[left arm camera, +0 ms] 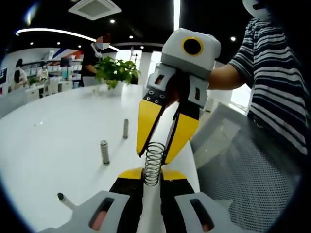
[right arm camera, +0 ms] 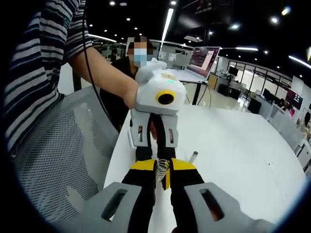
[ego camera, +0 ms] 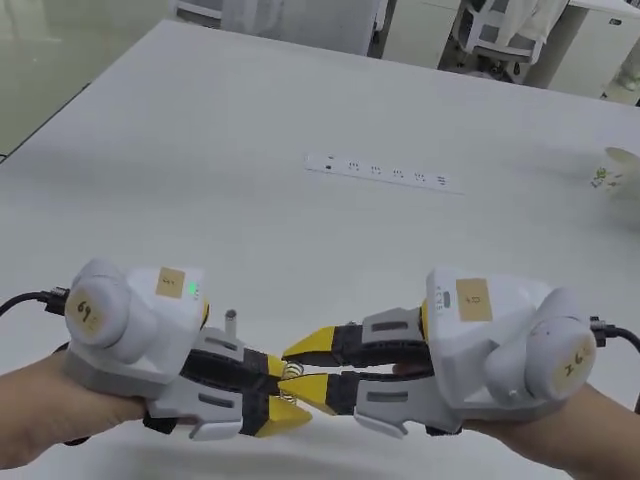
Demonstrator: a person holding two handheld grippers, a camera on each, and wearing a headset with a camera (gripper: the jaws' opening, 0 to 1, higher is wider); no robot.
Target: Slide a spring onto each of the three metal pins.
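1. Head view: the left gripper [ego camera: 272, 392] and right gripper [ego camera: 300, 368] meet tip to tip low over the white table [ego camera: 300, 110], each in a hand. The spring [ego camera: 290, 371] sits between them, off the table. One pin [ego camera: 231, 320] stands upright just behind the left gripper. A power strip [ego camera: 380, 172] lies well beyond, and a cup [ego camera: 615, 165] sits at the far right edge.

2. Left gripper view: the left gripper [left arm camera: 151, 178] is clenched on the lower end of the spring [left arm camera: 154, 162], which sticks out forward from its tips. The right gripper [left arm camera: 154, 156] comes in from above, its yellow jaws either side of the spring's upper coils; whether they pinch it or only flank it I cannot tell. Three pins [left arm camera: 104, 151] are on the table to the left, apart from one another.

3. Right gripper view: the spring [right arm camera: 162, 170] lies between the yellow tips of the right gripper [right arm camera: 163, 167], with the left gripper [right arm camera: 155, 158] facing it end on. A pin [right arm camera: 193, 156] stands just right of the jaws. A striped sleeve [right arm camera: 43, 58] is at the left.
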